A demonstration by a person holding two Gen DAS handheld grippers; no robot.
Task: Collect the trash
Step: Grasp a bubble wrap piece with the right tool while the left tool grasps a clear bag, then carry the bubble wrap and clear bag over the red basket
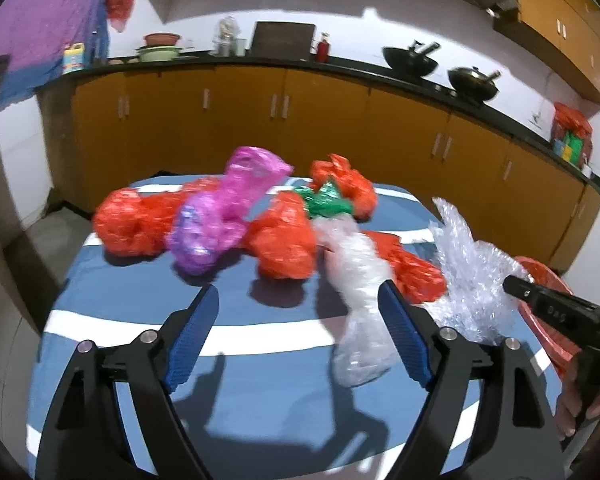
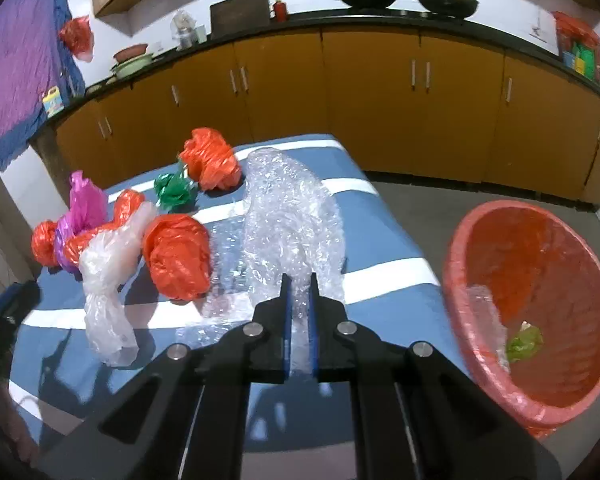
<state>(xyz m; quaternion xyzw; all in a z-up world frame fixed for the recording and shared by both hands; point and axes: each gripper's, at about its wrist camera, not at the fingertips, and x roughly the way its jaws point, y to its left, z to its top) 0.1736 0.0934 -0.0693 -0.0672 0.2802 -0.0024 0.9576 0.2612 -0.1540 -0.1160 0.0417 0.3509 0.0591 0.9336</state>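
A round red plastic basin lined with a red bag (image 2: pixel 540 280) stood beside the right edge of the blue cloth-covered counter with white stripes (image 2: pixel 380 240). Inside it lay a crumpled green wrapper (image 2: pixel 524 343) near the bottom and a scrap of clear film (image 2: pixel 486 312) against the near wall; its lower rim was cut off by the frame edge.

The large crumpled sheet of clear bubble wrap (image 2: pixel 288 216) rose from the counter with its long axis running away from the right wrist camera, its far end pointing toward the yellow-brown cabinets (image 2: pixel 380 92). The right gripper (image 2: pixel 299 280) was clenched on the near end of that bubble wrap. The left gripper (image 1: pixel 300 296) stood spread wide with nothing between its blue pads (image 1: pixel 196 336), above bare cloth.

A long whitish translucent plastic bag (image 1: pixel 356 292) lay stretched toward the left wrist camera, partly hidden by the left gripper's right finger. Around it sat a crumpled red plastic bag (image 1: pixel 284 244), a magenta plastic bag (image 1: pixel 228 208) and a small green plastic bag (image 1: pixel 324 200). The left wrist view was blurred, so edges there were soft. A hand (image 1: pixel 588 404) was cut off at the right border.
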